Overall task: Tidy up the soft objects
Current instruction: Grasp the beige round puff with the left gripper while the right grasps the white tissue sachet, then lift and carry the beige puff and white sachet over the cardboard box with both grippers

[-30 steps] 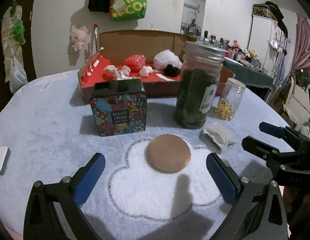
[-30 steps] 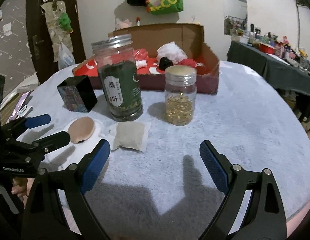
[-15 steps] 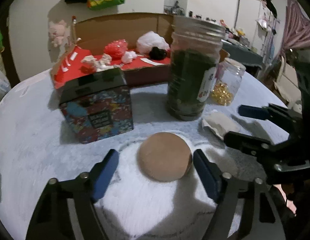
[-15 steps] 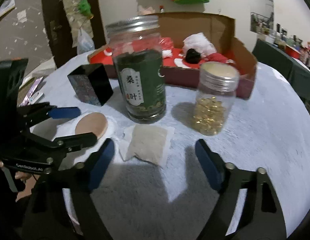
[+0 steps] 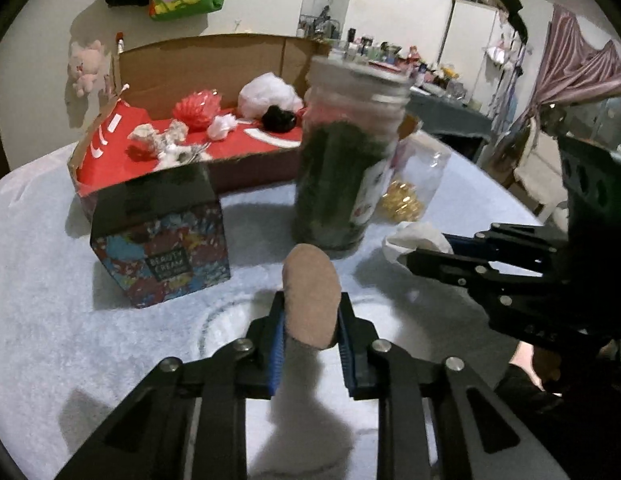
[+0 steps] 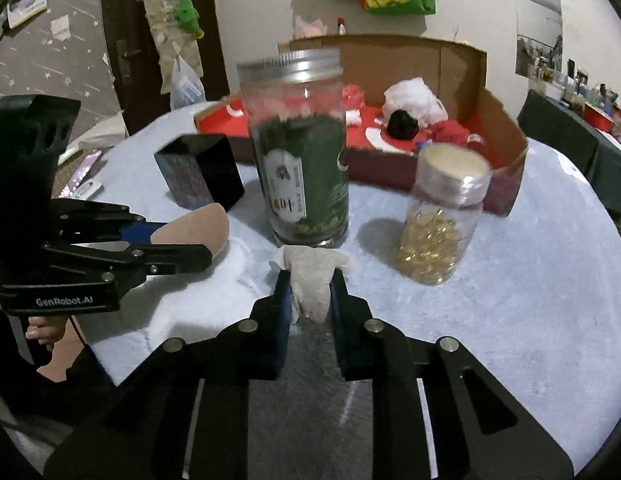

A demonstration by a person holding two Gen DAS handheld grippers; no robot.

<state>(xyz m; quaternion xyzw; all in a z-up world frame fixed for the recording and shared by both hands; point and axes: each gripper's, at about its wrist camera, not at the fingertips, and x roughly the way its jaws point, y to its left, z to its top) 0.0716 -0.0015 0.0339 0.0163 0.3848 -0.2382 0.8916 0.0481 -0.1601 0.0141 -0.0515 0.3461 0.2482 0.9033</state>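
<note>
My left gripper [image 5: 310,312] is shut on a round tan powder puff [image 5: 310,296], squeezed on edge and lifted a little off the fluffy table cover; it also shows in the right wrist view [image 6: 194,228]. My right gripper [image 6: 309,292] is shut on a white cloth sachet [image 6: 312,280], bunched between the blue pads; it shows at the right in the left wrist view [image 5: 418,238]. An open cardboard box with a red floor [image 5: 266,140] stands behind, holding several soft items.
A tall jar of dark green leaves [image 6: 298,152] stands just ahead of both grippers. A small jar of golden capsules [image 6: 442,220] is to its right. A patterned cream box [image 5: 162,236] stands at the left. Wall and bags behind.
Both grippers have closed: the left on the powder puff, the right on the white sachet. Both objects are now squeezed and raised off the table cover.
</note>
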